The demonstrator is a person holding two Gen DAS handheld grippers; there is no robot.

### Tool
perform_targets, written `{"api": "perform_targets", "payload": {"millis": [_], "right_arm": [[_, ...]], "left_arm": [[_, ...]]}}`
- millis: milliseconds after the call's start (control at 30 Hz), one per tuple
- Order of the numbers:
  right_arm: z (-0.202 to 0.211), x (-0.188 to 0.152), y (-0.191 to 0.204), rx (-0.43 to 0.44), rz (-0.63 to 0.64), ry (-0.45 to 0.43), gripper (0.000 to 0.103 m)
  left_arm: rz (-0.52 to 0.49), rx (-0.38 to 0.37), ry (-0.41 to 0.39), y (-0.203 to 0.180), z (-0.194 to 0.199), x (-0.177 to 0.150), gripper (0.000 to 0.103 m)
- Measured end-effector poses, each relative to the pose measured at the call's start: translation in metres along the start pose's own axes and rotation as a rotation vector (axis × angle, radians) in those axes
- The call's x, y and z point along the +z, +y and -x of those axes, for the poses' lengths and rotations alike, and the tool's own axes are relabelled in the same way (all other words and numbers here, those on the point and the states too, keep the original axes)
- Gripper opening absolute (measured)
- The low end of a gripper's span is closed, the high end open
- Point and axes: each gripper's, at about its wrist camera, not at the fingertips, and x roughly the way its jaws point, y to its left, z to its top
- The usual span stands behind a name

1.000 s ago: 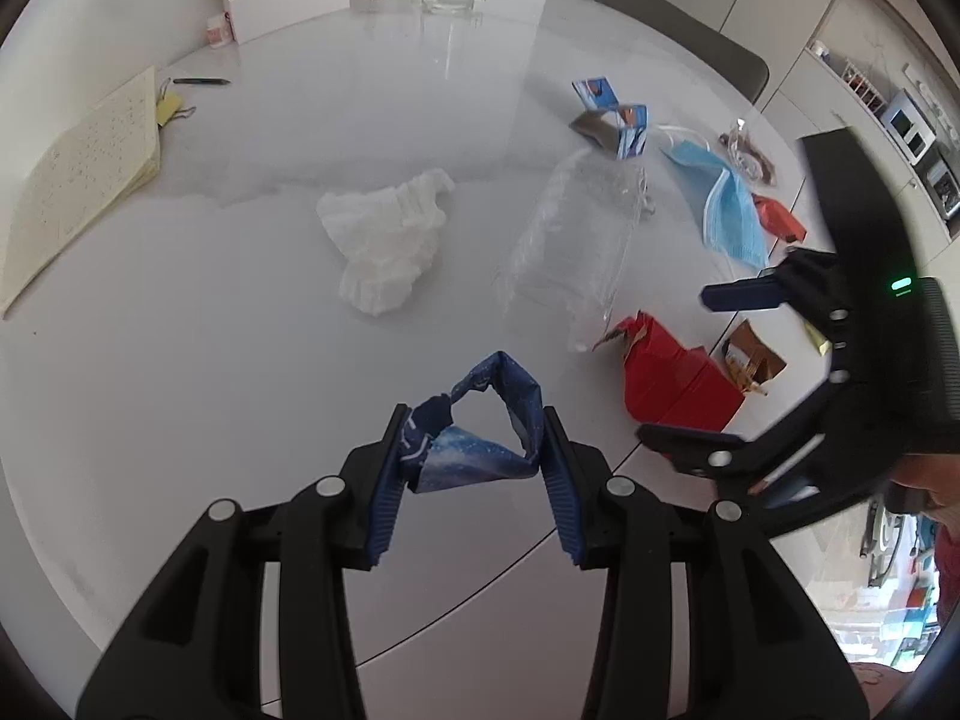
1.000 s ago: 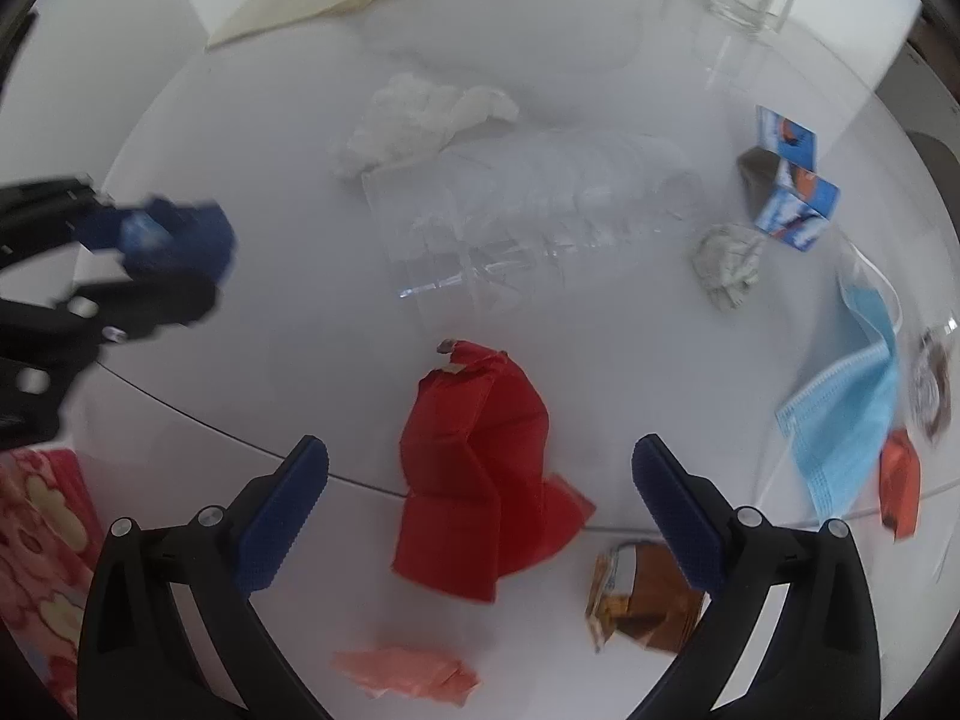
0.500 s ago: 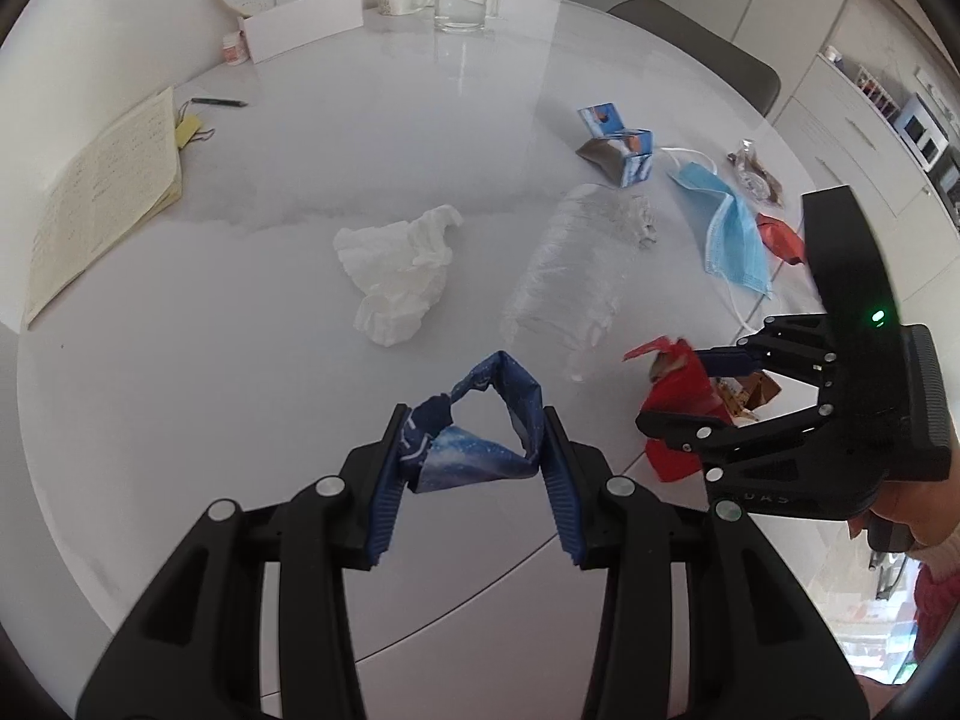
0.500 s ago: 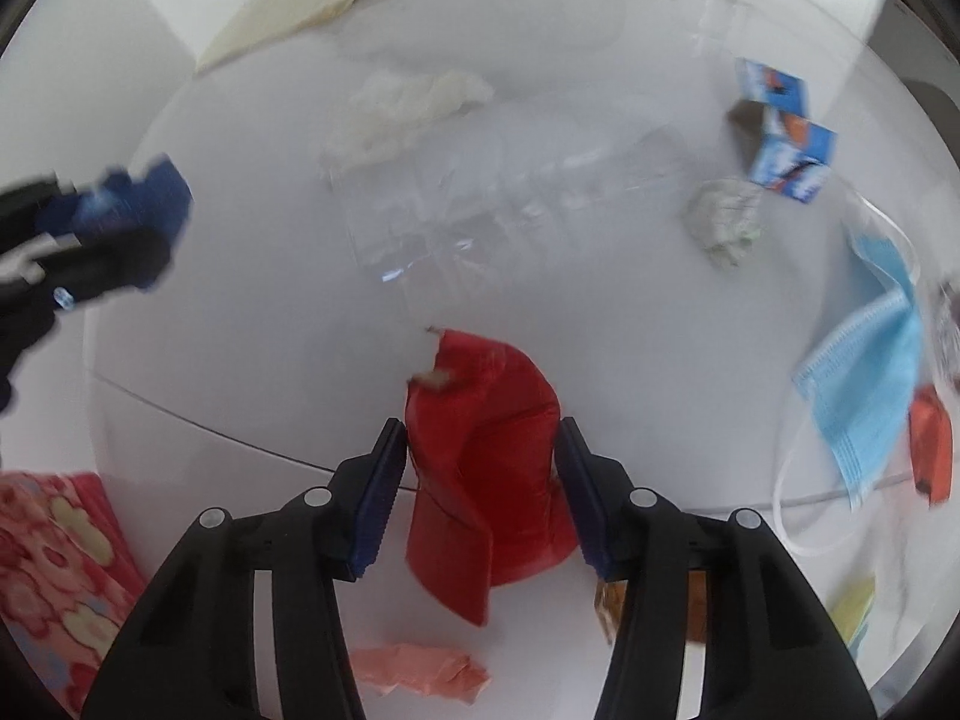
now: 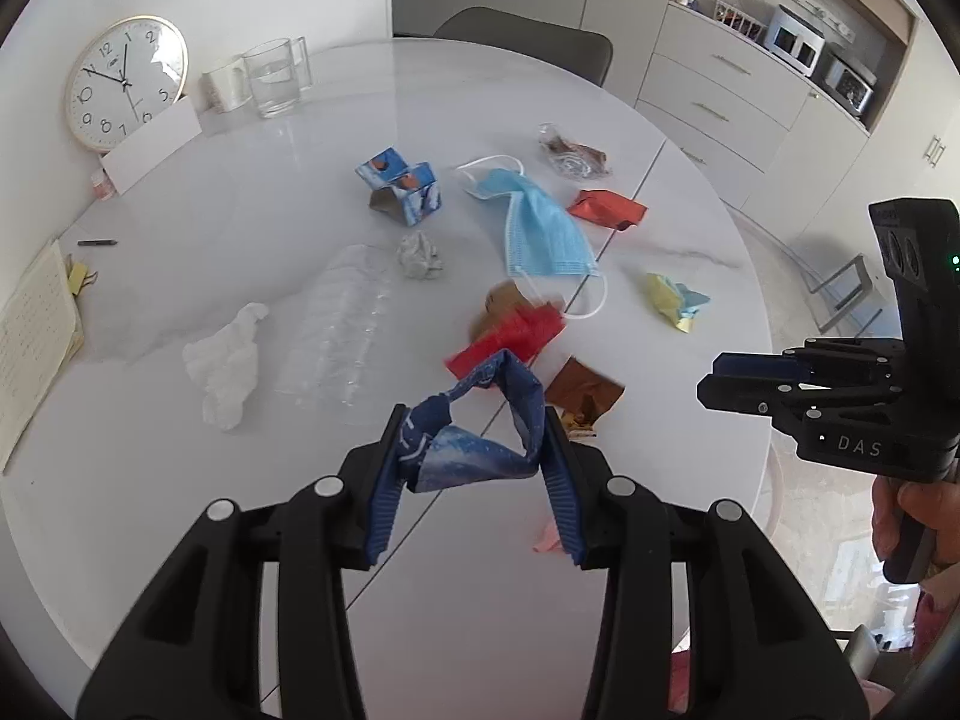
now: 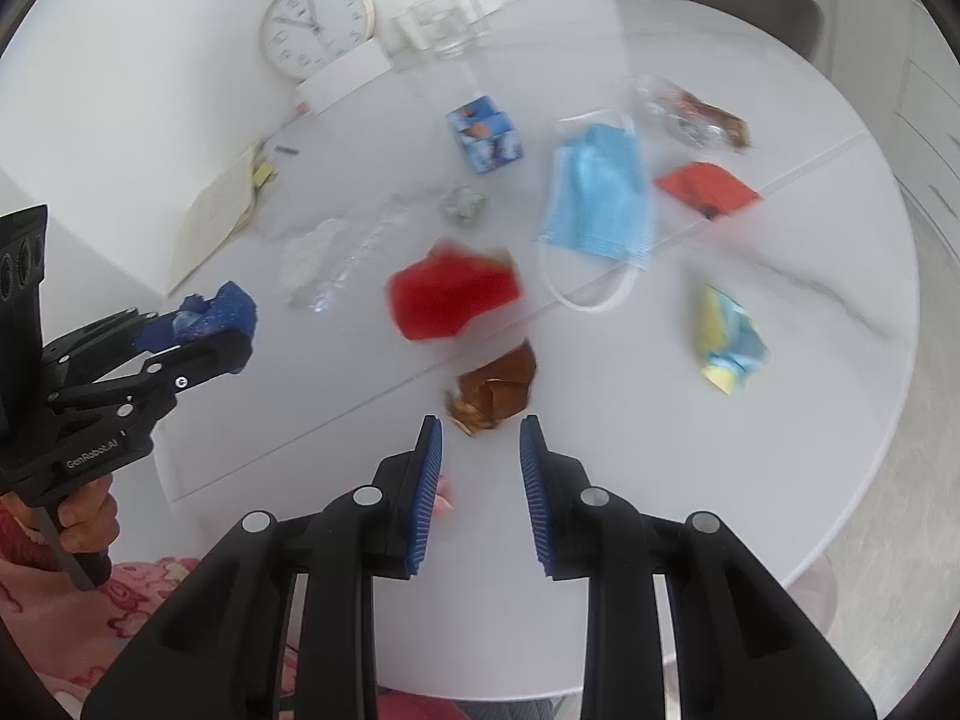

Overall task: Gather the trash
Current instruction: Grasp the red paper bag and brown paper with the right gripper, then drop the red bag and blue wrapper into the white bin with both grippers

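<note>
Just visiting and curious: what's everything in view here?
table: one, white, round
clock: one, white, far left
glass jug: one, clear, far edge
mug: one, white, beside jug
notebook: one, cream, left edge
mask: one, light blue, centre
bottle: one, clear, mid-left
tissue: one, white, beside bottle
carton: one, blue, beyond bottle
foil ball: one, grey, beside bottle
red wrapper: one, centre, blurred
orange wrapper: one, right of mask
brown wrapper: one, near edge
yellow-blue wrapper: one, right
left tool: one, black, shut on dark blue wrapper
right tool: one, black, empty, jaws closing

White round table (image 5: 180, 480), grey chair (image 5: 528, 36), perhaps kitchen cabinets (image 5: 720, 90) behind.
</note>
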Motion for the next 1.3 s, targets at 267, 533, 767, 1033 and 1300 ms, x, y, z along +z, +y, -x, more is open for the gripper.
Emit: {"api": "perform_targets", "payload": {"millis": [267,533,767,1033,1300], "right_arm": [[-0.028,0.021,0.03,-0.032,0.098,0.022,0.068],[-0.097,0.061,0.067,-0.102,0.382,0.144,0.073],[-0.137,0.074,0.067,-0.188,0.589,0.278,0.073],[-0.165,0.083,0.055,-0.173,0.657,0.41,0.039],[-0.153,0.097,0.054,-0.059,0.546,0.351,0.015]], "left_arm": [[0.022,0.013,-0.005,0.015,0.011,-0.009,0.042],[0.052,0.042,-0.015,0.056,0.019,-0.018,0.042],[0.086,0.063,-0.01,0.084,0.015,-0.019,0.042],[0.152,0.073,-0.011,0.095,0.003,-0.017,0.042],[0.195,0.107,-0.009,0.1,0.004,-0.019,0.042]]}}
